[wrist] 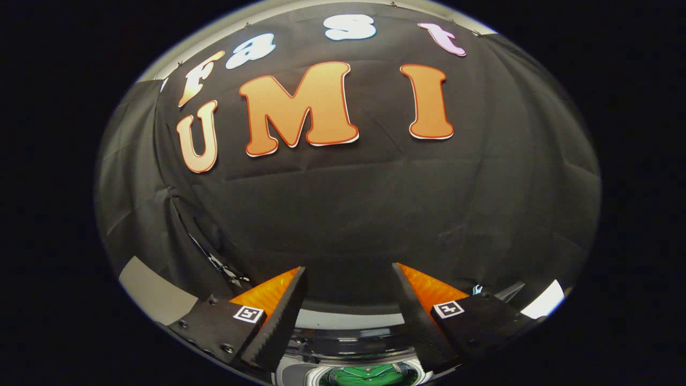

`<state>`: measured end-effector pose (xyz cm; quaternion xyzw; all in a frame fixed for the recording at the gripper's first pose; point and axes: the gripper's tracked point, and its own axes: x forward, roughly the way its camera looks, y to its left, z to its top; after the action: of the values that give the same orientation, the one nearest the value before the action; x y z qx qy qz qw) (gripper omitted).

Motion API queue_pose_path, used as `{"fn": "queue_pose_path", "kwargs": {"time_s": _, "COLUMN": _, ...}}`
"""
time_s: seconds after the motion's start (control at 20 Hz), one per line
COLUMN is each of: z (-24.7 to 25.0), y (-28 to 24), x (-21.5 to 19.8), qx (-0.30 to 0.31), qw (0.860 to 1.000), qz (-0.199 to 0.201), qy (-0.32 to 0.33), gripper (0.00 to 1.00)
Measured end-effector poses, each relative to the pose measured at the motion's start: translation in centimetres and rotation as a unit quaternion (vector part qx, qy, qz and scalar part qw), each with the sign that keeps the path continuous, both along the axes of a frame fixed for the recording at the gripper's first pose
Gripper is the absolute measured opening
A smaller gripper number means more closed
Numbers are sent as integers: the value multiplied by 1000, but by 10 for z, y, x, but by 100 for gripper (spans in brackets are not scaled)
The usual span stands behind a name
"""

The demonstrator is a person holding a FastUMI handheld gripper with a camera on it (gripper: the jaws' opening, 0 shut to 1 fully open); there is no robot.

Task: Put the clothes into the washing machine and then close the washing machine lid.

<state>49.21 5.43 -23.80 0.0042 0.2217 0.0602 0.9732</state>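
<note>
Gripper view, looking forward along the tongs (349, 308) toward the booth wall (375, 214). The two fingers (278, 316) stand wide apart with nothing between them; the tongs are open and carry no garment.

Below and between the fingers lies the washing machine (348, 321), seen from above as a pale curved rim with a dark band beneath it. Lower still, just under the fingertips, a round opening shows green cloth (370, 375) with a lighter trim (very likely the clothes named in the task, though little of the fabric can be seen and whether more than one piece lies there cannot be told). The cloth sits within the rounded opening, not on its rim, so it is judged to be inside the drum.

Progress, as a judgement: the first half of the task, placing the clothes in the machine, appears done, since the tongs are empty and the green fabric lies inside. The second half, closing the lid, appears to remain, as the cloth is visible directly through the opening. The lid itself cannot be identified with confidence; a pale flat panel (153, 292) beyond the left finger and a bright edge (544, 300) beyond the right one are too partial to name.

The tongs are aimed level at the wall, above the machine, touching nothing.
</note>
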Motion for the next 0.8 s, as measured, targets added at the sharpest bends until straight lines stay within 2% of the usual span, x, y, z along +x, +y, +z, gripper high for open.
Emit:
{"fn": "queue_pose_path", "kwargs": {"time_s": 0.2, "z": -27, "y": 0, "x": 12, "qx": -7, "qw": 1000, "qz": -6, "qy": 26, "gripper": 99}}
{"fn": "queue_pose_path", "kwargs": {"time_s": 0.3, "z": -37, "y": -8, "x": 19, "qx": -39, "qw": 999, "qz": -10, "qy": 23, "gripper": 99}}
{"fn": "queue_pose_path", "kwargs": {"time_s": 0.6, "z": -29, "y": -7, "x": 1, "qx": -39, "qw": 999, "qz": -3, "qy": 7, "gripper": 98}}
{"fn": "queue_pose_path", "kwargs": {"time_s": 0.7, "z": -29, "y": -1, "x": -10, "qx": -39, "qw": 999, "qz": 22, "qy": -3, "gripper": 98}}
{"fn": "queue_pose_path", "kwargs": {"time_s": 0.8, "z": -23, "y": -1, "x": -15, "qx": -34, "qw": 999, "qz": 18, "qy": -27, "gripper": 99}}
